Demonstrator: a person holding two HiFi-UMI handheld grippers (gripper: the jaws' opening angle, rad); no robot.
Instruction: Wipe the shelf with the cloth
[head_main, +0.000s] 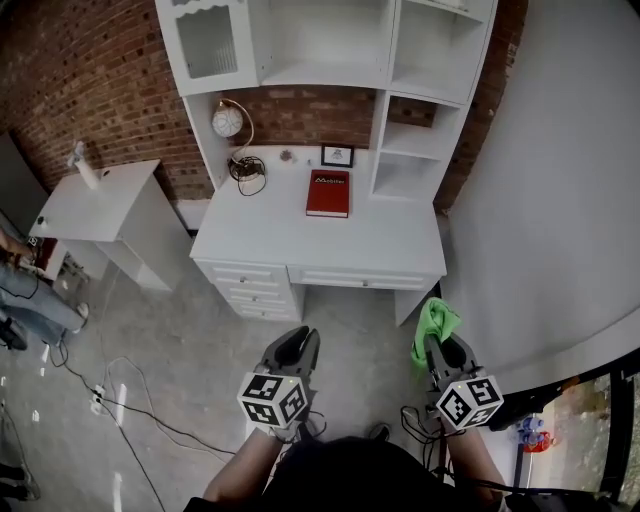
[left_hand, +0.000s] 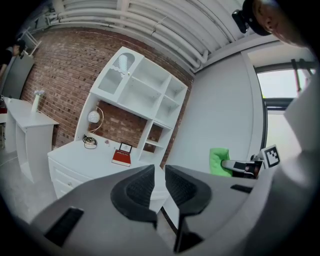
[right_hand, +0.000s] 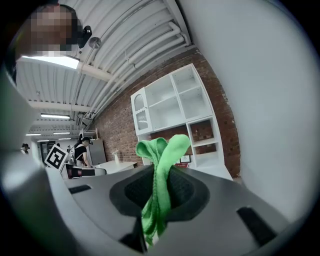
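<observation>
**Cloth (head_main: 436, 322) gripped and ready, shelf well ahead**

The cloth, bright green, is clamped between the jaws of the right gripper (head_main: 435, 347), at about five o'clock in the head view. A bunched fold stands up above the pads and a tail hangs below. The left gripper (head_main: 298, 342), at about six o'clock, is drawn nearly closed, with only a slit between its pads and nothing held.

The shelf (head_main: 330, 70) stands at twelve o'clock, on top of a white desk (head_main: 300, 245) and well apart from both grippers, so wiping is judged not yet begun. The step is likely best done by bringing the cloth in flat against one board. The loose fold should be pressed down first, so that cloth rather than jaw meets the paint. Each board is best swept from back to front.

The two open cubbies (head_main: 405, 160) at one o'clock appear bare, as does the wide middle bay (head_main: 320, 40). What lies behind the glazed door (head_main: 208, 42) at eleven o'clock cannot be told. The desk drawers (head_main: 245, 273) are shut.

A red book (head_main: 328, 193), a small picture frame (head_main: 337, 155) and a coiled cable (head_main: 247, 170) lie on the desktop below, and would be best avoided.
</observation>
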